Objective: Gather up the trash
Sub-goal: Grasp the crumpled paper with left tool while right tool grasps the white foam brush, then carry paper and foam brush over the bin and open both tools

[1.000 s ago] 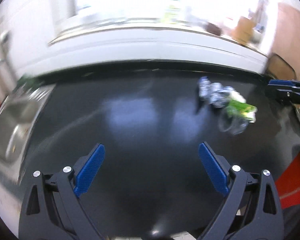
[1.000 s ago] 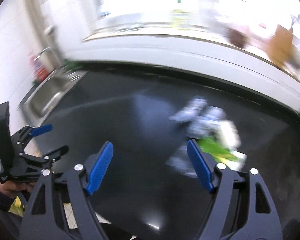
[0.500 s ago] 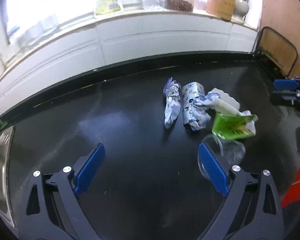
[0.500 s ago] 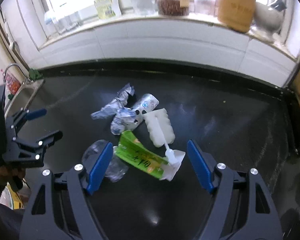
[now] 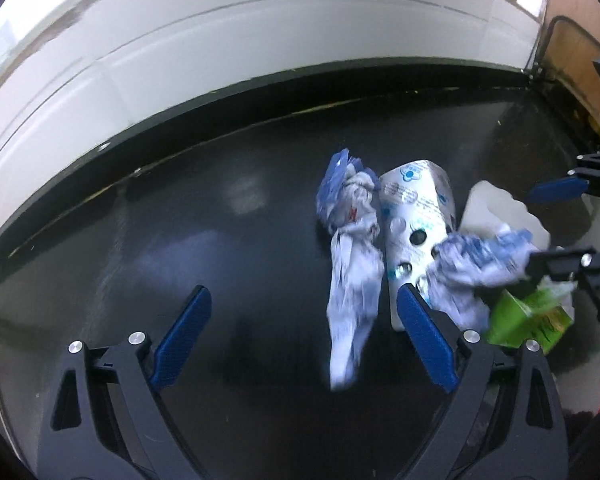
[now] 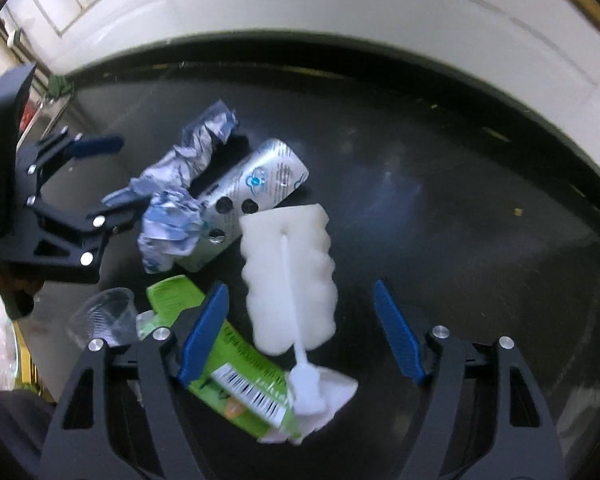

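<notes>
Black table (image 6: 480, 168) backed by white tiling (image 5: 220, 60). Left gripper (image 5: 300, 340) stood spread wide over a crumpled wrapper (image 5: 352, 280); right gripper (image 6: 300, 328) likewise gaped, straddling a white foam block (image 6: 288, 264). Beyond lay a silver pouch (image 6: 260, 184), green carton (image 6: 236, 364) and clear cup (image 6: 104, 316), clustered together.

Trash heaped together on the black bench (image 6: 440, 184)
Crumpled blue-white wrappers (image 6: 172, 224) far left; silver pouch (image 6: 252, 188) beside them; white foam piece (image 6: 288, 272) centre; green carton (image 6: 240, 364) and clear cup (image 6: 104, 316) near.

black counter (image 6: 460, 208), green carton (image 6: 236, 376), white foam tray (image 6: 288, 264), blue-white crumpled wrappers (image 5: 354, 264)
</notes>
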`<state>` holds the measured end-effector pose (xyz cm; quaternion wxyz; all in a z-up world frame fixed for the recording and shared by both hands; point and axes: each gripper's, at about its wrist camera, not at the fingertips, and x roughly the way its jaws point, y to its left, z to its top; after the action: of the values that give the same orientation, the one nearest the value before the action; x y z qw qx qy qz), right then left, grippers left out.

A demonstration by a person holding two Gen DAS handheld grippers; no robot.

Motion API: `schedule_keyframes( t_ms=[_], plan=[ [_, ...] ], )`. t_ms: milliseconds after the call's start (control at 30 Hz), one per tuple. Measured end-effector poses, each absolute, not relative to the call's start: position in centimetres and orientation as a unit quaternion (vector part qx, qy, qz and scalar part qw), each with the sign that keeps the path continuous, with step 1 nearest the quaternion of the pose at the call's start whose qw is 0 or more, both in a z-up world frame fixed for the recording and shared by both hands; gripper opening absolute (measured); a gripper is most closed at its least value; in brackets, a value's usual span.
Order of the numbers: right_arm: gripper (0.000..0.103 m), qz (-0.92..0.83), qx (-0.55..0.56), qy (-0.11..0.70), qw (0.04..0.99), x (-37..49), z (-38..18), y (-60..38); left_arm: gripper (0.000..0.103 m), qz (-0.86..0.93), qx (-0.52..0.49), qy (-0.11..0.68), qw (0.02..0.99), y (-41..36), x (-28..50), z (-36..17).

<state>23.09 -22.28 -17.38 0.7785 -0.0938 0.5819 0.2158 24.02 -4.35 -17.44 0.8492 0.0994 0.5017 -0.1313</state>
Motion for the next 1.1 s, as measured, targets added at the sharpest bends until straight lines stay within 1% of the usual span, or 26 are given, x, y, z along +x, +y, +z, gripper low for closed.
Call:
schedule_keyframes(
  t_ms=[67, 133, 167, 200, 233, 267, 300, 333, 400, 467, 600, 967, 1100],
  plan=[
    [0.070, 0.221, -0.102, 0.590, 0.770, 23.6, -18.3, -22.0, 0.087, -0.141, 0.102, 0.507, 0.844, -4.7, 25.0, -18.1],
    [0.067, 0.225, -0.110, 0.585, 0.771, 23.9, -18.6, -21.8, 0.078, -0.149, 0.106, 0.511, 0.840, -5.1, 25.7, -18.7],
    [0.063, 0.226, -0.114, 0.583, 0.772, 24.0, -18.6, -21.7, 0.076, -0.152, 0.106, 0.513, 0.838, -5.2, 26.0, -18.9],
    [0.053, 0.228, -0.117, 0.581, 0.773, 24.2, -18.5, -21.5, 0.071, -0.156, 0.105, 0.512, 0.838, -5.3, 26.2, -19.0],
    [0.045, 0.232, -0.115, 0.580, 0.773, 24.4, -18.4, -21.5, 0.063, -0.158, 0.106, 0.509, 0.840, -5.4, 26.4, -18.9],
    [0.040, 0.235, -0.112, 0.581, 0.771, 24.5, -18.3, -21.4, 0.056, -0.162, 0.107, 0.506, 0.840, -5.6, 26.5, -18.8],
    [0.035, 0.237, -0.113, 0.579, 0.772, 24.6, -18.1, -21.4, 0.038, -0.164, 0.110, 0.504, 0.841, -5.8, 26.7, -18.7],
    [0.033, 0.238, -0.111, 0.575, 0.775, 24.7, -17.8, -21.4, 0.026, -0.163, 0.112, 0.505, 0.840, -5.8, 26.9, -18.6],
    [0.030, 0.235, -0.097, 0.564, 0.786, 24.9, -16.9, -21.8, 0.025, -0.165, 0.099, 0.510, 0.839, -6.0, 26.9, -18.3],
    [0.029, 0.228, -0.082, 0.548, 0.801, 25.1, -15.4, -22.3, 0.025, -0.162, 0.094, 0.504, 0.843, -6.1, 26.8, -17.7],
    [0.029, 0.211, -0.053, 0.516, 0.828, 25.3, -12.4, -23.0, 0.025, -0.151, 0.090, 0.491, 0.853, -5.8, 25.8, -16.0],
    [0.029, 0.145, -0.018, 0.426, 0.893, 24.0, -5.4, -26.1, 0.025, -0.111, 0.064, 0.464, 0.877, -3.5, 20.5, -11.6],
    [0.029, 0.137, -0.015, 0.430, 0.892, 23.4, -4.2, -26.4, 0.025, -0.104, 0.055, 0.455, 0.883, -2.5, 17.8, -10.5]
  ],
)
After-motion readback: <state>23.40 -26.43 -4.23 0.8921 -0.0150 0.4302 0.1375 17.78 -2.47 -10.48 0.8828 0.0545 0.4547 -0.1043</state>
